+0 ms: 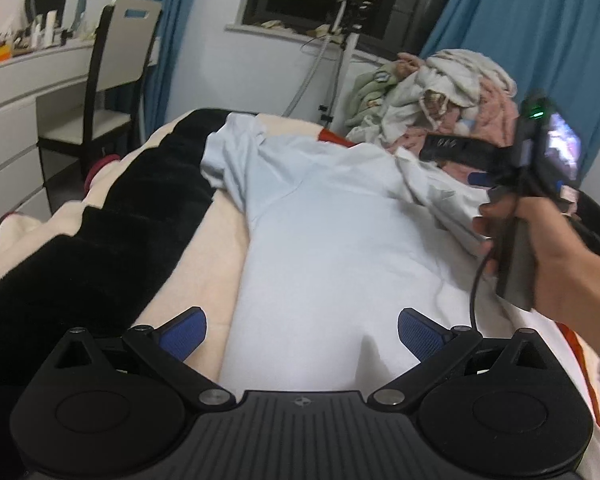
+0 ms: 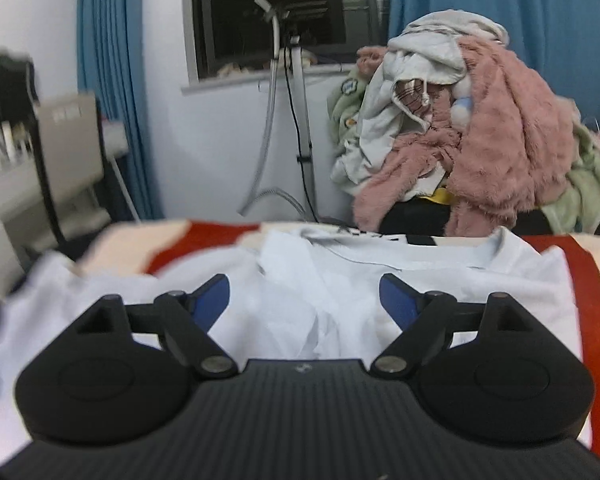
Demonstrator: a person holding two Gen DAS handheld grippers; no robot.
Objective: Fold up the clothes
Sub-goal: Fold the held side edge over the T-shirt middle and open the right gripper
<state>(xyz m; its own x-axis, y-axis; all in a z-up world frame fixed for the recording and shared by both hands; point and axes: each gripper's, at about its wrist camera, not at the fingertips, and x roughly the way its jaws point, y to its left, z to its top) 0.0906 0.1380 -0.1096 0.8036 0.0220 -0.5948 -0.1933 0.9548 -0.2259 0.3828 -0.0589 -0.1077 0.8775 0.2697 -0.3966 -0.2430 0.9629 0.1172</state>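
A pale blue T-shirt [image 1: 332, 232] lies spread on a bed, its left sleeve bunched over the black part of the blanket. My left gripper [image 1: 302, 334] hovers over the shirt's lower body, open, with nothing pinched between the blue pads [image 1: 184, 332]. A hand holds my right gripper [image 1: 456, 164] over the shirt's crumpled right side. In the right wrist view the right gripper [image 2: 304, 300] stands open above rumpled folds of the T-shirt [image 2: 500, 280] near the collar, gripping nothing.
The blanket [image 1: 100, 248] is cream, black and red. A heap of pink, white and green clothes [image 2: 480, 140] sits beyond the bed's far end. A chair [image 1: 112, 68] and white dresser [image 1: 8, 120] stand to the left, a metal stand [image 1: 340, 40] by the window.
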